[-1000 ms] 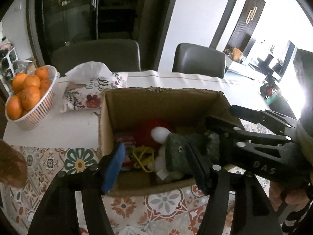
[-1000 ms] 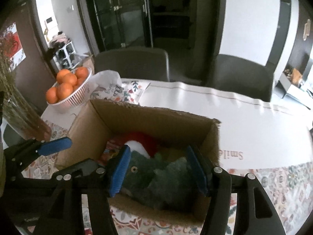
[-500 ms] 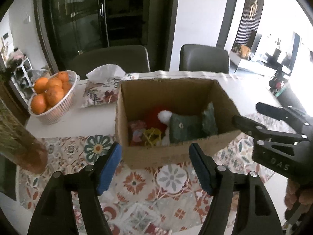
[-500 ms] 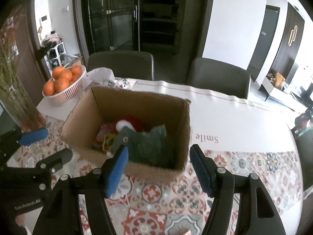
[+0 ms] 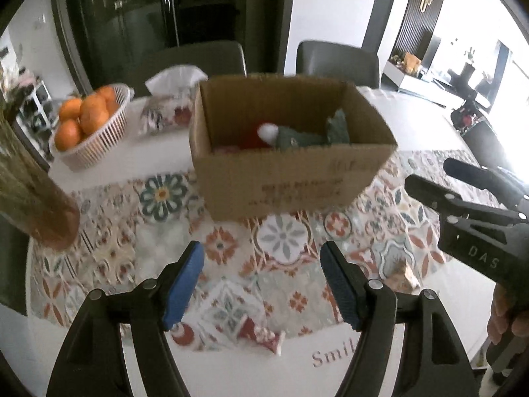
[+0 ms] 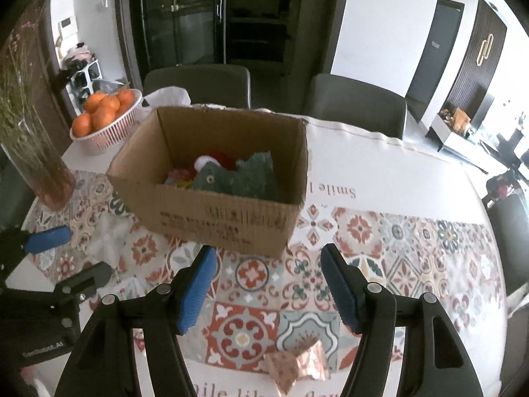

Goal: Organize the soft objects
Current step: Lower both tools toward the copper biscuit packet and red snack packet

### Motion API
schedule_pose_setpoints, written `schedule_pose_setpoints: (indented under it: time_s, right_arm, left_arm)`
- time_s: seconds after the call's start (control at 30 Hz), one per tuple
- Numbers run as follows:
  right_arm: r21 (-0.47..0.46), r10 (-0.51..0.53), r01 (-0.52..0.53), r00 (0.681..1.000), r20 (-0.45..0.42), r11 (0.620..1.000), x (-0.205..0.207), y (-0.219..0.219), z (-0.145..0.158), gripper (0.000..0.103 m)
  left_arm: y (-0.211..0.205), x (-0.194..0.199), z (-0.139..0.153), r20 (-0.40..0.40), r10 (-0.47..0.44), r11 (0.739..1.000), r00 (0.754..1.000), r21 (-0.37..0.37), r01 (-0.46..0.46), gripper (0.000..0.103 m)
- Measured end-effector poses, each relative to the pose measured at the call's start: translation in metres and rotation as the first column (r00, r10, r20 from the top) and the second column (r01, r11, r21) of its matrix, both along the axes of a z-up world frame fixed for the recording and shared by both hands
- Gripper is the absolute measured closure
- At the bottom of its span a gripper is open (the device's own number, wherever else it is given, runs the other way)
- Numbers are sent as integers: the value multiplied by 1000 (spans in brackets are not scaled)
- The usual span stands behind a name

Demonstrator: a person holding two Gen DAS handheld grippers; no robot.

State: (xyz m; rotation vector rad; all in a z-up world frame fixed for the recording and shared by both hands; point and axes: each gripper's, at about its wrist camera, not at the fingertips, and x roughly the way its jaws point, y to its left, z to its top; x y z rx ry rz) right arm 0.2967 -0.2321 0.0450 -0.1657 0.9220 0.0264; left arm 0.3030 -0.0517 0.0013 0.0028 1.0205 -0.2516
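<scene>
On the patterned tablecloth (image 6: 390, 258) we see an open cardboard box (image 6: 224, 218) standing upright; inside it a dark green plush toy (image 6: 238, 178) lies against the right wall, touching a red and white soft item (image 6: 211, 158) behind it; small colourful pieces sit to its left, too blurred for us to name; our left gripper (image 5: 261, 278) hangs in front of the box with its blue pads spread wide and nothing between them; our right gripper (image 6: 267, 281) is likewise wide apart and empty, near the box's front wall; a crumpled copper foil wrapper (image 6: 297, 367) lies on the cloth just beside the right gripper; a white basket of oranges (image 5: 89, 122) and a tissue pack (image 5: 168, 106) stand beyond the box to the left; a glass vase (image 6: 43, 165) stands at the left edge.
</scene>
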Motion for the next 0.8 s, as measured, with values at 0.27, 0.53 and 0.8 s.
schedule_pose_setpoints:
  time_s: [0.27, 0.53, 0.8]
  right_arm:
    - [-36, -24, 23, 999, -26, 999, -17, 2, -12, 36]
    - [39, -177, 178, 984, -21, 983, -37, -11, -33, 36]
    - [163, -392, 402, 915, -90, 901, -60, -43, -65, 36]
  left_arm:
    - [5, -18, -21, -79, 40, 998, 996, -40, -43, 31]
    - [15, -31, -41, -145, 121, 989, 982, -68, -132, 31]
    - [16, -49, -71, -204, 284, 949, 937, -79, -305, 31]
